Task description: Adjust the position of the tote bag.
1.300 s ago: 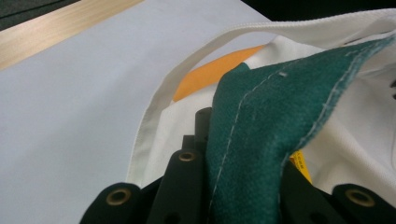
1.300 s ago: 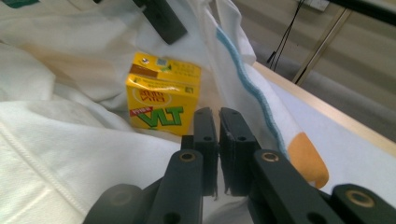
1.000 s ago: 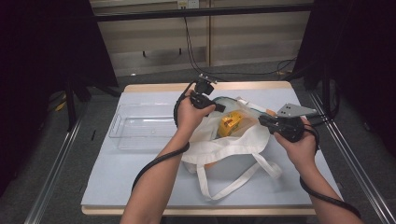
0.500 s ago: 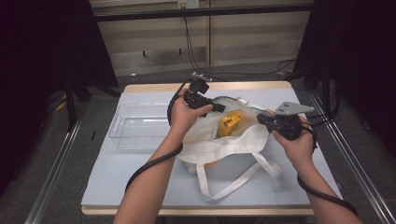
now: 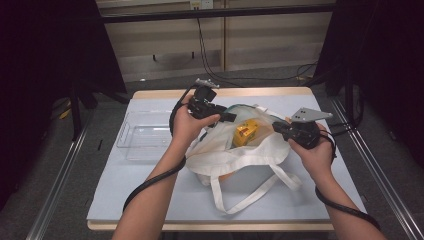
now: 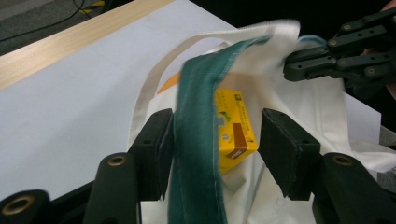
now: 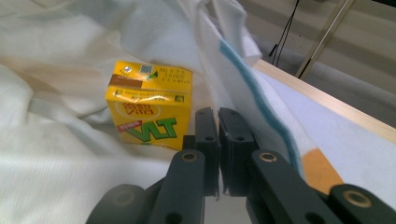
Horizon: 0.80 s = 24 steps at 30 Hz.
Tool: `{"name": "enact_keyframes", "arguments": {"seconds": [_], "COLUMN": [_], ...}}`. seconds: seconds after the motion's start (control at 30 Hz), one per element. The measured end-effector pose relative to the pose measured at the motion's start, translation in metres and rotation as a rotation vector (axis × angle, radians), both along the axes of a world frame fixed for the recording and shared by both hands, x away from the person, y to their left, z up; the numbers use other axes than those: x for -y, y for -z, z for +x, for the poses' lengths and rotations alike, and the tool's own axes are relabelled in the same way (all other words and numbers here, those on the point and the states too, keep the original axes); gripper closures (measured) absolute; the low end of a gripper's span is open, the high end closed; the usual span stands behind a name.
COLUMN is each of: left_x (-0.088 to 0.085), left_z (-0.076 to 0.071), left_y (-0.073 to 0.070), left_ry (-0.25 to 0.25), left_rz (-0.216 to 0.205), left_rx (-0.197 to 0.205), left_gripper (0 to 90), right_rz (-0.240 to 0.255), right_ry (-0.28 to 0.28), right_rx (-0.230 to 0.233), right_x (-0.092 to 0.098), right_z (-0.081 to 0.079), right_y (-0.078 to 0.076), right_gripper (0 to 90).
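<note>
Here a white tote bag (image 5: 240, 155) lies mid-table, a yellow drink carton (image 5: 246, 133) inside its open mouth. The left gripper (image 6: 215, 140) has its jaws apart, the bag's green rim between them. The right gripper (image 7: 217, 122) is pinched together on the bag's white edge. A clear tray (image 5: 142, 137) sits to the left

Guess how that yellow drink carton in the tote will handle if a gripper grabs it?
The yellow drink carton looks boxy with flat faces, so it should grip squarely and won't roll. It's probably thin card, likely to dent under a hard squeeze. It stands on the tote bag's soft rumpled cloth, so a nudge may tip it.
</note>
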<state>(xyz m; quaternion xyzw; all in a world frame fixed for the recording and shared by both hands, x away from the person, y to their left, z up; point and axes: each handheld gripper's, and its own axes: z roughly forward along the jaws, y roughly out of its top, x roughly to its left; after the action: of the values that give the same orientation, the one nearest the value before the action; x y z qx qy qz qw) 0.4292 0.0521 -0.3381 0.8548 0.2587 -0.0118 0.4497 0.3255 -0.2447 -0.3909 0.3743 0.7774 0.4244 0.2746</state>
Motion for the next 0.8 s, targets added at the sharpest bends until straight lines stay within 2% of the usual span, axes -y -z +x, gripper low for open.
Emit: {"name": "enact_keyframes", "arguments": {"seconds": [0.13, 0.2, 0.33, 0.47, 0.53, 0.63, 0.7, 0.73, 0.8], "left_x": [-0.006, -0.008, -0.011, -0.009, -0.005, 0.002, 0.006, 0.009, 0.014], "left_z": [-0.007, -0.011, -0.017, -0.022, -0.024, -0.024, -0.02, -0.017, -0.011], "left_y": [-0.01, -0.013, -0.016, -0.017, -0.016, -0.013, -0.009, -0.007, -0.002], "left_ry": [0.014, 0.018, 0.04, 0.067, 0.091, 0.088, 0.083, 0.082, 0.072], "left_rz": [-0.016, -0.004, -0.006, -0.005, -0.005, 0.003, 0.013, 0.031, 0.025], "left_rx": [0.018, 0.026, 0.028, 0.008, 0.017, 0.019, 0.019, 0.02, 0.005], "left_gripper": [48.2, 50.7, 64.6, 78.3, 81.0, 81.4, 82.4, 82.4, 83.5], "right_rz": [-0.023, -0.023, -0.023, -0.017, -0.024, -0.019, -0.017, -0.017, -0.018], "right_ry": [-0.001, 0.0, 0.011, 0.017, 0.014, 0.015, 0.014, 0.014, 0.011], "right_rx": [0.001, 0.003, -0.007, -0.015, -0.01, -0.013, -0.015, -0.014, -0.017], "right_x": [-0.006, -0.008, -0.007, -0.006, -0.007, -0.007, -0.007, -0.007, -0.007], "right_z": [0.001, 0.003, 0.005, 0.006, 0.007, 0.008, 0.008, 0.008, 0.008], "right_y": [0.001, 0.001, 0.002, 0.002, 0.002, 0.002, 0.003, 0.003, 0.004], "right_gripper": [87.5, 87.7, 88.1, 88.4, 88.4, 88.4, 88.5, 88.5, 88.5]}}
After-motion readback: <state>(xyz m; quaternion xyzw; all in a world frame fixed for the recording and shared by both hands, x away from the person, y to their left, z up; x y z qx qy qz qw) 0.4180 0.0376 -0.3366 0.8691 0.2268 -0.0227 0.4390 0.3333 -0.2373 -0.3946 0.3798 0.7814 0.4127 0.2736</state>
